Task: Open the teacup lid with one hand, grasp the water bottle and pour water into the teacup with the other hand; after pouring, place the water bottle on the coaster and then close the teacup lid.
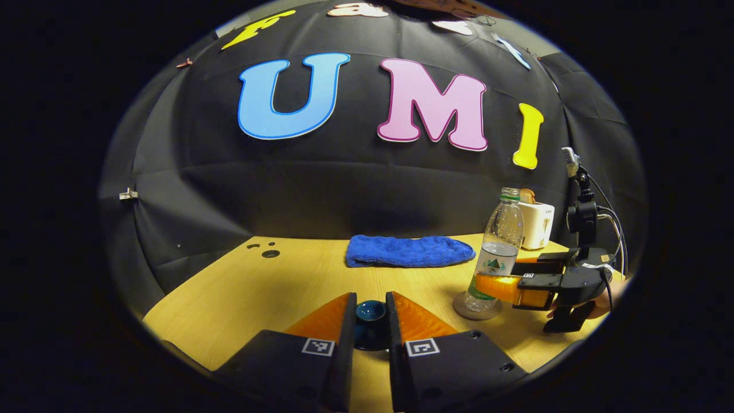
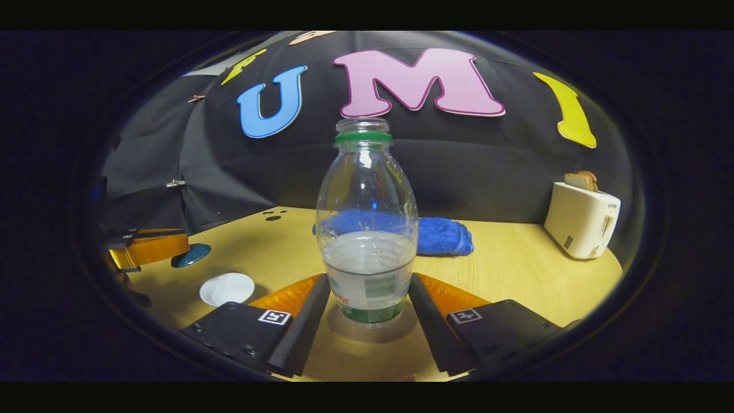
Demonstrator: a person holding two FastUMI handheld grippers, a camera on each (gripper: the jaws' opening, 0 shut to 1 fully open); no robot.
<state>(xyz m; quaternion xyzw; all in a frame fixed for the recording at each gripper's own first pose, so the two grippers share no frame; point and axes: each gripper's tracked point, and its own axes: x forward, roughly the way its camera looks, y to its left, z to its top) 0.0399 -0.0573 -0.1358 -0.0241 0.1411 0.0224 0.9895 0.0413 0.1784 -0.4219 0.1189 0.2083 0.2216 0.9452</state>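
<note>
The water bottle is clear plastic with a green neck ring, uncapped, about a third full, standing upright on a round coaster on the tabletop. In the right gripper view it sits dead centre between the right gripper jaws, which flank its labelled base closely; whether they press on it or stand just apart, I cannot tell. In the left gripper view the left gripper jaws pinch the dark teal teacup lid by its knob, most of the lid hidden between them. The right gripper view shows the white teacup at 8 o'clock, its inside hard to read. A blue towel lies behind the bottle at 12 o'clock and a white toaster stands at 3 o'clock near the tabletop's far right edge. Bare wood lies open between bottle and toaster.
</note>
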